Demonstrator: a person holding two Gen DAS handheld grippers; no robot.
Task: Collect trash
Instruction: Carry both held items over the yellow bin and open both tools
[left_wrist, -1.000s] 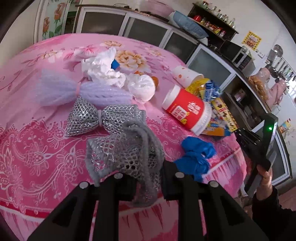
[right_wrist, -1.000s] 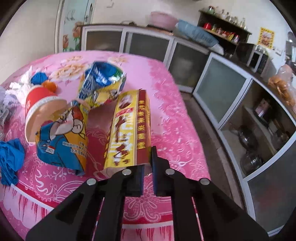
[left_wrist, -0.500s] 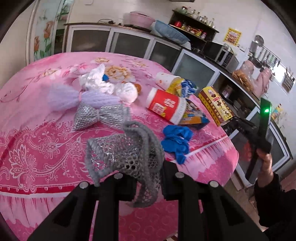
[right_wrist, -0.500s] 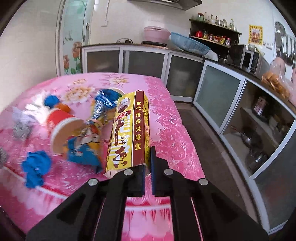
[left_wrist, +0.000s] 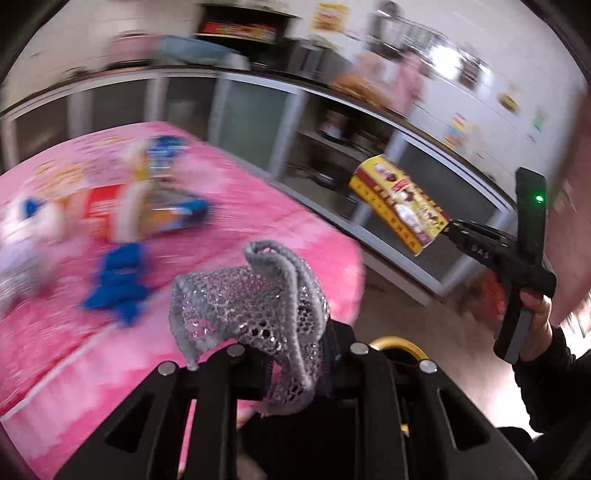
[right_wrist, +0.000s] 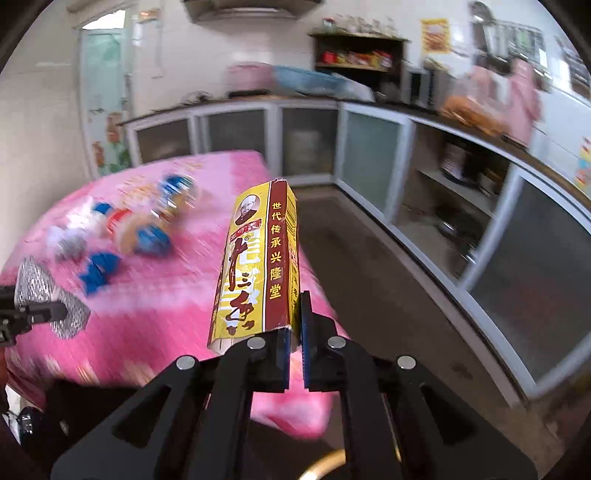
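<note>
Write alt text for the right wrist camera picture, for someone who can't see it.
The right tongs are shut on the bottom edge of a tall yellow and maroon cardboard carton, held upright beside a pink floral tablecloth. Blurred wrappers and a crumpled blue glove lie on the cloth; kitchen cabinets run behind.

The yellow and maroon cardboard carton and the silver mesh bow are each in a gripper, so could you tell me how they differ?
The yellow and maroon cardboard carton is stiff, flat-sided and printed; the silver mesh bow is soft, netted and crumpled. The carton stands nearly upright from the right gripper, pinched at its lower corner, while the bow droops over the left gripper. Both are held clear of the pink table.
</note>
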